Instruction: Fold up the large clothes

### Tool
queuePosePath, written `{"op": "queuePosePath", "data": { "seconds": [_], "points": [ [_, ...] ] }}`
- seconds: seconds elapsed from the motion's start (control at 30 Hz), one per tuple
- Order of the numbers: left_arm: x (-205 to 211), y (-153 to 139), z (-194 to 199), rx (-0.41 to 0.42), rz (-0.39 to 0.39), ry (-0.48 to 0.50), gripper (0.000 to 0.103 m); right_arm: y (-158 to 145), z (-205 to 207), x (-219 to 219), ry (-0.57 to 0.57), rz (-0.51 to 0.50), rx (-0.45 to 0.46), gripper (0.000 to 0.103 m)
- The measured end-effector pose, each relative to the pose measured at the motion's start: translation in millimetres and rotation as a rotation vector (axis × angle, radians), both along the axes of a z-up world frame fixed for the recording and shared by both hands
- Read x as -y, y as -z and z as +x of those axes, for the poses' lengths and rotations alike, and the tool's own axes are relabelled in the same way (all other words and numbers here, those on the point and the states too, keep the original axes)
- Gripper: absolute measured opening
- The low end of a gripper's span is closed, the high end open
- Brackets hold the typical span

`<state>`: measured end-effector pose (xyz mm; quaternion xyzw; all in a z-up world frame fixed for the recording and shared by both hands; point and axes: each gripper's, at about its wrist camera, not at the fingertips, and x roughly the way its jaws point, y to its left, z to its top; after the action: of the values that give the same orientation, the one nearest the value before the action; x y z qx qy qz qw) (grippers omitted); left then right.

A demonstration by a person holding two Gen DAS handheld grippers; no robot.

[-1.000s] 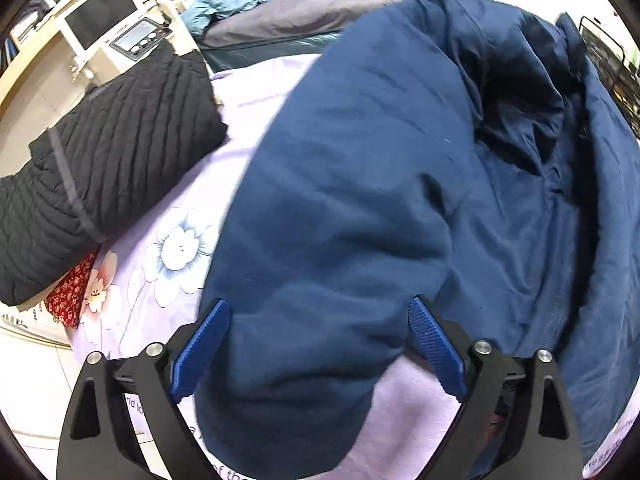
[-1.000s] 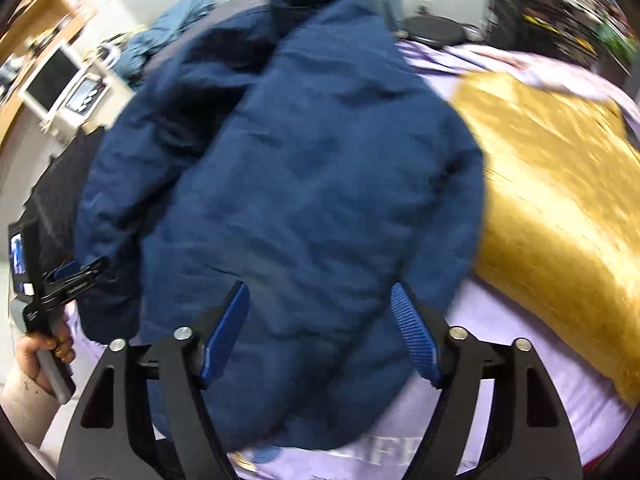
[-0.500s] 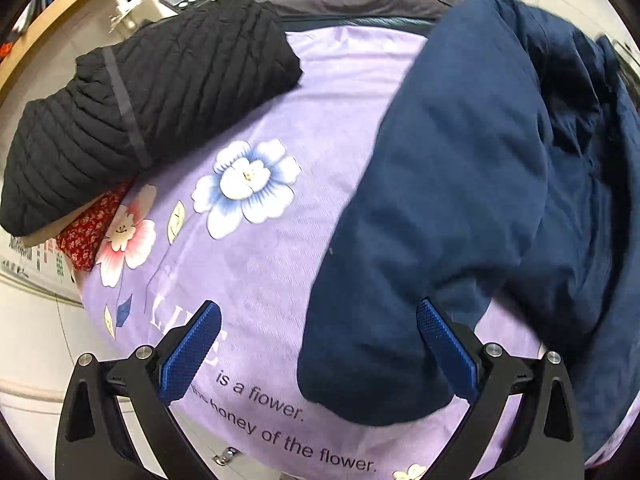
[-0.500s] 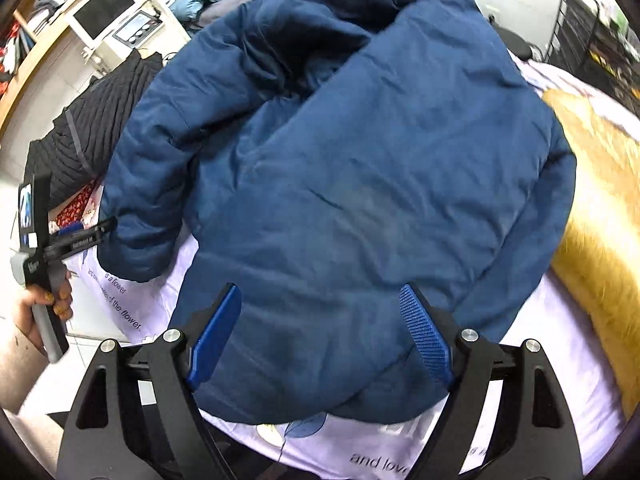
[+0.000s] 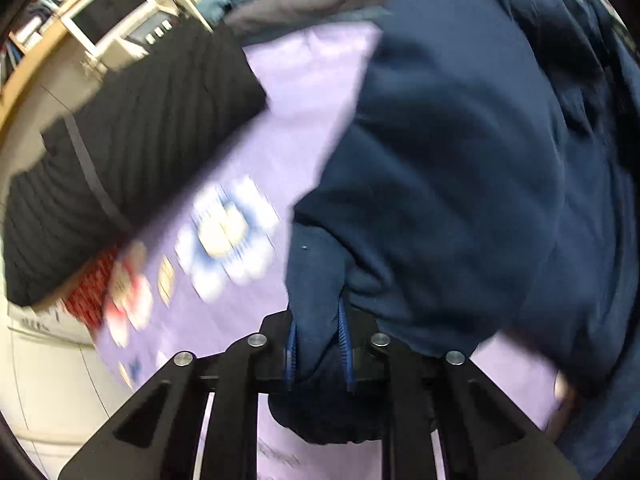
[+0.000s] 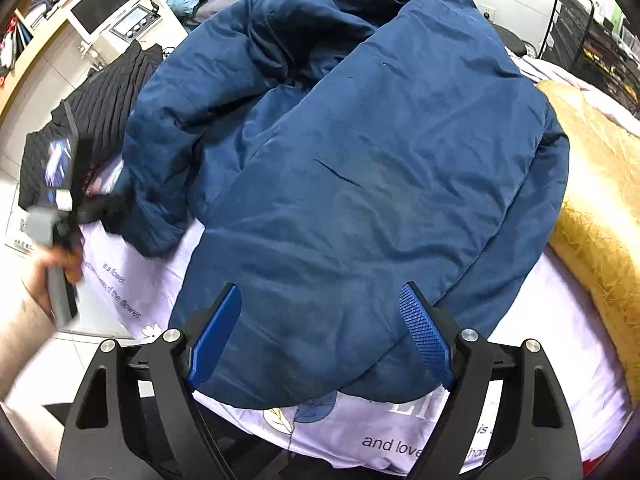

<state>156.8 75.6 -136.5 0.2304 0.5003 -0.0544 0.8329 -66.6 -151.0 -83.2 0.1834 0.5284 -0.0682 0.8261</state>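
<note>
A large navy blue jacket (image 6: 360, 184) lies spread on a lilac bedsheet (image 6: 400, 432), hood at the far end. Its left sleeve (image 5: 440, 184) runs toward the bed's near-left edge. My left gripper (image 5: 318, 344) is shut on the sleeve's cuff, with blue cloth bunched between the pads. That gripper also shows in the right wrist view (image 6: 104, 204), at the sleeve end. My right gripper (image 6: 320, 336) is open and empty, its jaws wide apart just above the jacket's bottom hem.
A folded black quilted jacket (image 5: 120, 152) lies on the bed's left side, also in the right wrist view (image 6: 92, 120). A gold blanket (image 6: 600, 208) lies to the right. A white monitor (image 6: 100, 4) and desk stand behind. A black rack (image 6: 592, 36) stands far right.
My left gripper has moved in onto the sleeve cuff and shut on it. My right gripper has stayed open over the hem, with only a small shift.
</note>
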Motion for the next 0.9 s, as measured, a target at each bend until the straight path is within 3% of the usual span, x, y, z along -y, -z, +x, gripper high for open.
{"op": "queuePosePath", "data": {
  "seconds": [0.13,0.23,0.27,0.3,0.37,0.43,0.53,0.7,0.9],
  "points": [
    [-9.5,-48.0,63.6,0.178,0.067,-0.080,0.014,-0.8,-3.2,1.1,0.008,-0.022,0.006,0.081],
    [-27.3,-90.2,115.2,0.276,0.063,-0.216,0.016,-1.0,-4.4,-0.7,-0.006,-0.033,0.006,0.081],
    [-32.4,-98.9,127.2,0.284,0.050,-0.253,0.037,-0.5,-4.0,-2.6,-0.017,-0.030,0.004,0.081],
    [-38.9,-109.1,140.5,0.288,0.033,-0.302,0.068,0.5,-3.4,-4.6,-0.029,-0.024,0.002,0.081],
    [-45.7,-124.9,146.5,0.337,-0.023,-0.339,0.091,4.2,0.1,-11.9,-0.067,-0.013,-0.010,0.081],
    [-43.2,-131.6,140.6,0.355,-0.083,-0.302,0.094,7.5,4.0,-20.8,-0.119,-0.004,-0.021,0.081],
    [-27.7,-109.9,119.3,0.296,-0.061,-0.211,0.097,13.8,10.9,-40.1,-0.213,-0.002,-0.040,0.081],
    [-6.3,-47.3,45.6,0.153,0.013,-0.048,0.097,28.8,23.5,-73.2,-0.367,-0.005,-0.097,0.081],
    [-4.5,2.1,-23.2,-0.016,-0.002,-0.028,0.097,58.8,28.7,-110.3,-0.552,-0.100,-0.195,0.081]
  ]
}}
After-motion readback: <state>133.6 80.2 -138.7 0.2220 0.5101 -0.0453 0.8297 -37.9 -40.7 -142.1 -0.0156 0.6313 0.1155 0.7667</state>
